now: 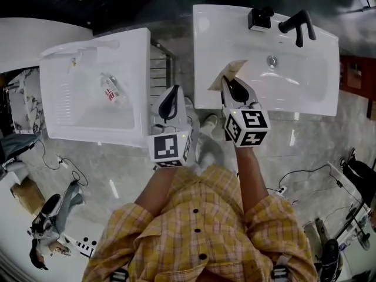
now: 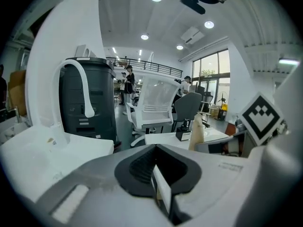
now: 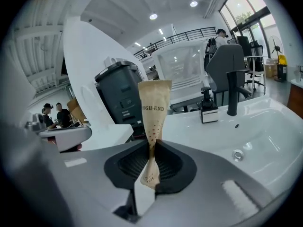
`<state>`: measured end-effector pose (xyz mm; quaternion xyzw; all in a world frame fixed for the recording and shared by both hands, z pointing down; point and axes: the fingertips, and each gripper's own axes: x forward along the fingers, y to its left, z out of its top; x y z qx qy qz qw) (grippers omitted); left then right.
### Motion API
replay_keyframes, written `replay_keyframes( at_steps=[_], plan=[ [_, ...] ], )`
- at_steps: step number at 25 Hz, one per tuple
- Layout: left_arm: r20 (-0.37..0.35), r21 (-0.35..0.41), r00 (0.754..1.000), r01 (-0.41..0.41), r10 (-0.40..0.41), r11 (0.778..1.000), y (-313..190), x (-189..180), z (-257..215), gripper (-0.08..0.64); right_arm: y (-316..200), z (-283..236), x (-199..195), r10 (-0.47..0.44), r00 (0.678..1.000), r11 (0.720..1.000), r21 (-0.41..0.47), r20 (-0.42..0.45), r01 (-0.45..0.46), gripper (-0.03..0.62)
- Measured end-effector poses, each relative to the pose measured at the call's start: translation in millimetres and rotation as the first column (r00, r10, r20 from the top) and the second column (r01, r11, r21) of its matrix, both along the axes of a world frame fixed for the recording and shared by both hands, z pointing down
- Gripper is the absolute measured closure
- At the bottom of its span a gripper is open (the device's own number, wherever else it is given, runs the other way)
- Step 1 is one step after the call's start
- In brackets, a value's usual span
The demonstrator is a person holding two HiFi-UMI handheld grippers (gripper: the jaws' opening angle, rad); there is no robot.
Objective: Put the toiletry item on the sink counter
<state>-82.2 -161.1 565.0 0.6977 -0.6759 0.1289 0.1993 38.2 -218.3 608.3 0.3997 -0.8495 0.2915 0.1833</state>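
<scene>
The toiletry item is a slim tan paper sachet [image 1: 231, 71] printed "HIGH-END" [image 3: 154, 105]. My right gripper [image 1: 227, 82] is shut on its lower end [image 3: 151, 150] and holds it upright over the left rim of the right-hand white sink [image 1: 205, 51]. My left gripper [image 1: 172, 93] hangs in the gap between the two sinks, jaws together [image 2: 155, 163] with nothing between them. In the left gripper view the sachet [image 2: 196, 132] shows to the right, beside the right gripper's marker cube.
A black faucet [image 1: 298, 23], a small black holder [image 1: 259, 17] and the drain [image 1: 271, 60] sit at the back of the right sink. The left white sink [image 1: 138, 69] holds a small clear bottle [image 1: 111, 90]. Cables lie on the marble floor [image 1: 305, 175].
</scene>
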Motion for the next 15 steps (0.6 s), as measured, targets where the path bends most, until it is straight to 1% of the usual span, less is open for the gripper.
replay_keyframes(
  at_steps=[4, 7, 9, 15],
  plan=[
    [0.004, -0.011, 1.000, -0.022, 0.022, 1.000, -9.0, 1.9, 7.1, 0.560, -9.8, 22.4, -7.0, -0.036, 0.998, 0.996, -0.083, -0.052, 0.032, 0.548],
    [0.014, -0.026, 0.999, -0.039, 0.039, 0.999, -9.4, 2.9, 12.7, 0.560, -12.9, 38.0, -16.0, -0.064, 0.995, 0.989, -0.140, -0.076, 0.053, 0.548],
    [0.013, -0.039, 0.999, -0.045, 0.045, 0.998, -9.3, 3.9, 16.7, 0.560, -15.2, 45.8, -20.6, -0.075, 0.994, 0.985, -0.164, -0.083, 0.060, 0.548],
    [0.023, -0.041, 0.998, -0.053, 0.054, 0.998, -14.5, -1.3, 21.1, 0.560, -23.9, 66.6, -40.2, -0.099, 0.992, 0.974, -0.213, -0.084, 0.080, 0.545]
  ],
)
